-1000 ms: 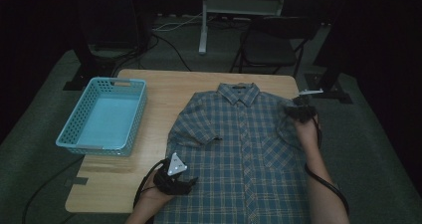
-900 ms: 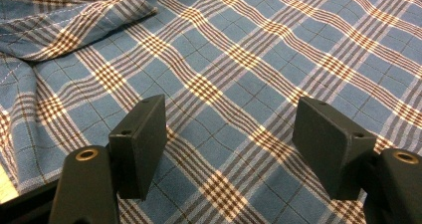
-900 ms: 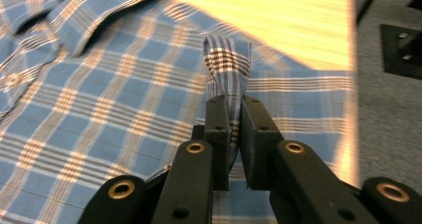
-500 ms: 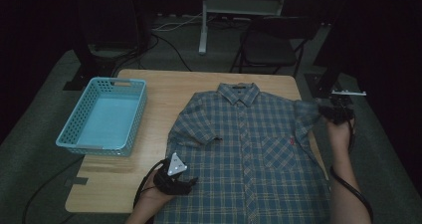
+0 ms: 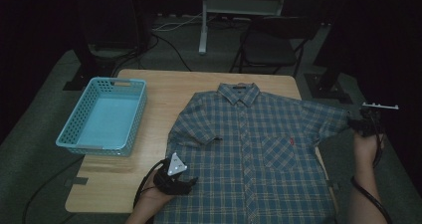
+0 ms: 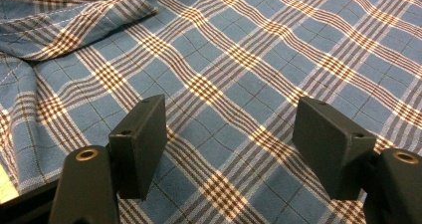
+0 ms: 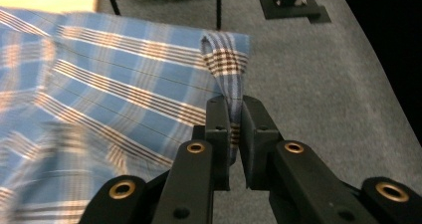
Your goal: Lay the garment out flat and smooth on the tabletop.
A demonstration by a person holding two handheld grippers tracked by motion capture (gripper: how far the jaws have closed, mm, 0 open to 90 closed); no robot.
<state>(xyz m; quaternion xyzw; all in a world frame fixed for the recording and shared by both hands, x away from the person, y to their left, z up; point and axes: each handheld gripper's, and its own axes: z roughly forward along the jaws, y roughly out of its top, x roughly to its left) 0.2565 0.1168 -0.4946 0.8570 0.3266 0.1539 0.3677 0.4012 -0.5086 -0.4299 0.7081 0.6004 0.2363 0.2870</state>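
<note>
a: how's the high view?
b: dim all over. the room behind the worktop [image 5: 199, 89] is nearly black, no glare, soft shadows.
a: and the close views?
b: brighter. the left one shows the shirt [image 6: 239, 59] sharp; the right one smears its plaid at the left with motion blur, tool [image 7: 235, 134] crisp.

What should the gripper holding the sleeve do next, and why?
Probably lay the sleeve flat on the table and let go. The right gripper pinches its edge out past the table's side, while the left gripper rests open on the plaid shirt.
</note>
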